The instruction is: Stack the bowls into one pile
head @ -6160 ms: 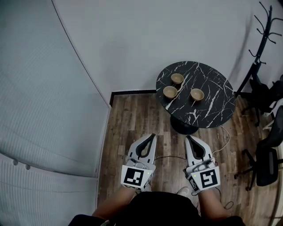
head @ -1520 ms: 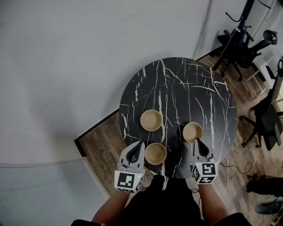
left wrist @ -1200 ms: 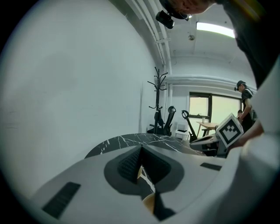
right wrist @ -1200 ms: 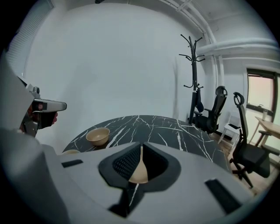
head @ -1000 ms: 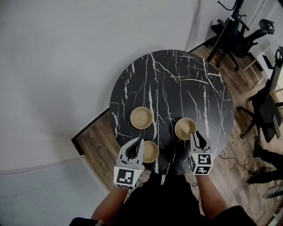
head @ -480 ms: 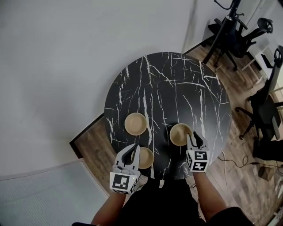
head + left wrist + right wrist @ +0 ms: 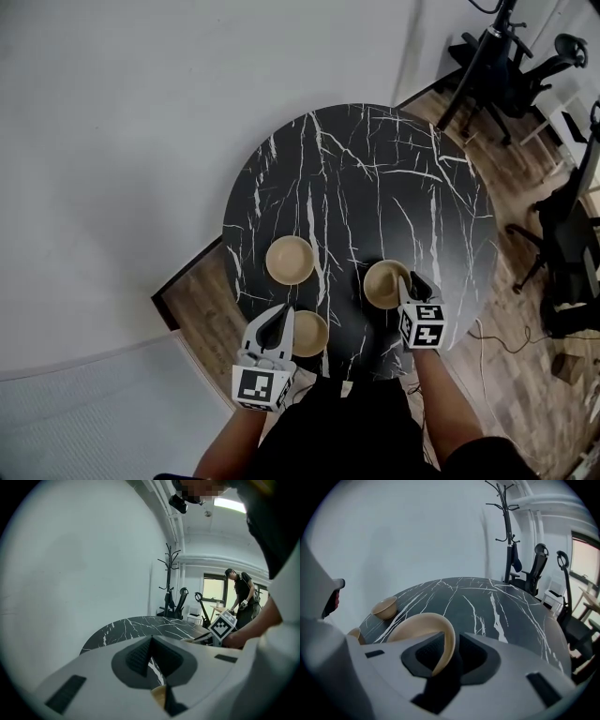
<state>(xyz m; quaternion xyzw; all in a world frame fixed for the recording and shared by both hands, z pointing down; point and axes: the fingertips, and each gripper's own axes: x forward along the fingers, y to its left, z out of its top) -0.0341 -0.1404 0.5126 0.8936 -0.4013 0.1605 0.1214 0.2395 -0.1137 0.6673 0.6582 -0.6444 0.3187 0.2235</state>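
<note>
1. Three shallow, round tan bowls are sitting apart on the round black marble surface with white veins, none of them stacked. They are the far bowl, the near-left bowl and the right bowl.
2. The right gripper is reaching in over the near edge and tilting steeply downward, with its tips at the near-right rim of the right bowl. Its marker cube is facing up, and the bare right forearm is stretching straight back from it toward the body.
3. In the right gripper view, the jaws of the right gripper are closing with the thin rim of the right bowl standing between them. A sliver of gap is showing beside the rim, so the pads are not pressing yet. The bowl is sitting on the surface.
4. The left gripper is hovering at the near-left edge of the surface, just beside the near-left bowl. It is pointing shallowly downward, and the left forearm is angling in from the lower left.
5. In the left gripper view, the jaws of the left gripper are clenched tip to tip and gripping nothing. A slice of the near-left bowl is showing through the opening behind the tips.
</note>
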